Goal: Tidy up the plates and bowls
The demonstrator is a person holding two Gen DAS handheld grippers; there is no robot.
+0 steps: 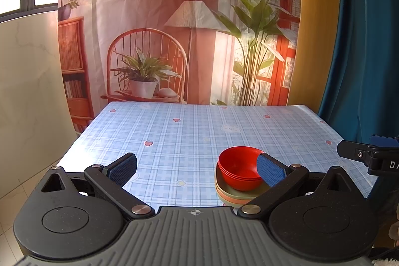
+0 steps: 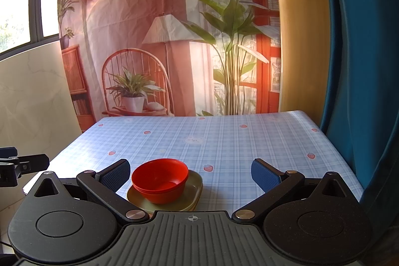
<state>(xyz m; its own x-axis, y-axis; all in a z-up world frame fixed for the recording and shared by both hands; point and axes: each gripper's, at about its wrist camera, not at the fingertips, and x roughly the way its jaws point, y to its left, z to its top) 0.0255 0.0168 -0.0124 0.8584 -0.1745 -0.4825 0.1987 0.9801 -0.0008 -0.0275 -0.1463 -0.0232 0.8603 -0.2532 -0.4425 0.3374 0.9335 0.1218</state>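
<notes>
A stack of red bowls (image 1: 239, 167) sits nested on a stack of plates (image 1: 233, 196), olive green on top, near the table's front edge. The same bowls (image 2: 160, 180) and plates (image 2: 192, 187) show in the right wrist view. My left gripper (image 1: 197, 167) is open and empty, its right finger just in front of the bowls. My right gripper (image 2: 190, 175) is open and empty, its left finger beside the bowls. The right gripper also shows at the right edge of the left wrist view (image 1: 369, 156).
The table (image 1: 189, 131) has a blue checked cloth with strawberry prints. A printed room backdrop (image 1: 174, 29) hangs behind it. A blue curtain (image 1: 366, 41) hangs at the right, a pale wall (image 1: 27, 79) at the left.
</notes>
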